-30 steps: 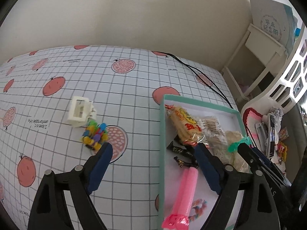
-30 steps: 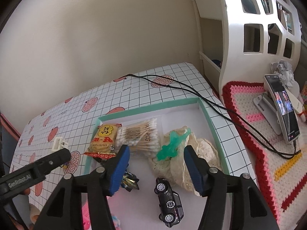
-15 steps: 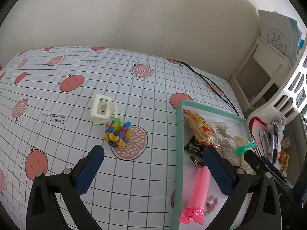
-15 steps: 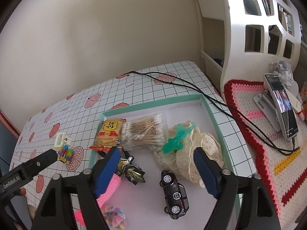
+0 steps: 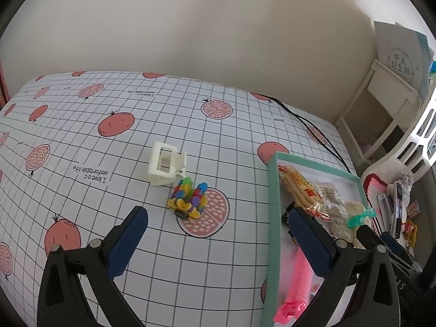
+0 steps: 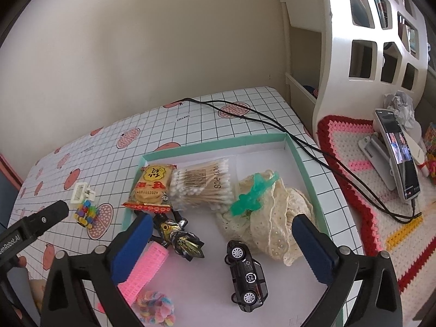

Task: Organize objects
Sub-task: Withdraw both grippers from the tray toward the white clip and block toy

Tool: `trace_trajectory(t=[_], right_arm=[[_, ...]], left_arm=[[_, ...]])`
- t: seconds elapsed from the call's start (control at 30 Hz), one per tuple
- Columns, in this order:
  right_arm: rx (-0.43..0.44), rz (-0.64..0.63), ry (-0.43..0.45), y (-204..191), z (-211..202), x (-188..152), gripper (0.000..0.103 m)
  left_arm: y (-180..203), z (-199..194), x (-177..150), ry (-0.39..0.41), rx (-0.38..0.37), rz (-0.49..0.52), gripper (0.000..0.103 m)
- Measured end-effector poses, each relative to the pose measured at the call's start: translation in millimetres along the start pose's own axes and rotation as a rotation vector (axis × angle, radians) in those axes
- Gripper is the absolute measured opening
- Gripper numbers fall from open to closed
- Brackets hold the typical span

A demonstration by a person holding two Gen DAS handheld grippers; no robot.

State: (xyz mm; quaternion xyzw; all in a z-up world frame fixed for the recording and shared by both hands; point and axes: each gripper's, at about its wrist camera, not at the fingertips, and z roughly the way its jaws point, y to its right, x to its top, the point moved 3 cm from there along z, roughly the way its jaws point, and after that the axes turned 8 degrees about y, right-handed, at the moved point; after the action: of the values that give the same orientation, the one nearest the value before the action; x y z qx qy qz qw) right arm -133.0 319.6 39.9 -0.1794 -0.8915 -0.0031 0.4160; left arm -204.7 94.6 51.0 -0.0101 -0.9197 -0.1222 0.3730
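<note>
The worktop (image 5: pixel 114 163) wore a grid cloth printed with pomegranates. Directly ahead of the left tongs (image 5: pixel 218 227) lay a white clip (image 5: pixel 166 164) touching a multicoloured toy (image 5: pixel 188 199); a teal-rimmed tray (image 5: pixel 272 218) sat rightward, a black cable (image 6: pixel 272 125) beyond it.

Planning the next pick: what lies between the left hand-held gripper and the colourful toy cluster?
Only bare tablecloth, per the left wrist view, separates the open left hand-held gripper from the colourful toy cluster.
</note>
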Motion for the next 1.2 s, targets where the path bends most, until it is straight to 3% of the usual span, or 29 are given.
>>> trace_trajectory(t=[0.23,0.43,0.83,1.2], right_arm=[[-0.004,-0.007,0.032,-6,-4,7,0.103],[0.052,-0.053,0.105,-38,-15,21,0.103],[0.147,-0.169,0.090,-110,-3,9,0.103],[0.193,-0.260,0.054,-171,17,-5,0.103]], left_arm=[[-15,0,6,0.017,0.015,-0.044,0.103],[-34,1,13,0.044,0.038,-0.068,0.103],[-95,13,16,-0.006,0.047,-0.227,0.103],[-118,26,19,-0.030,0.067,-0.180,0.103]])
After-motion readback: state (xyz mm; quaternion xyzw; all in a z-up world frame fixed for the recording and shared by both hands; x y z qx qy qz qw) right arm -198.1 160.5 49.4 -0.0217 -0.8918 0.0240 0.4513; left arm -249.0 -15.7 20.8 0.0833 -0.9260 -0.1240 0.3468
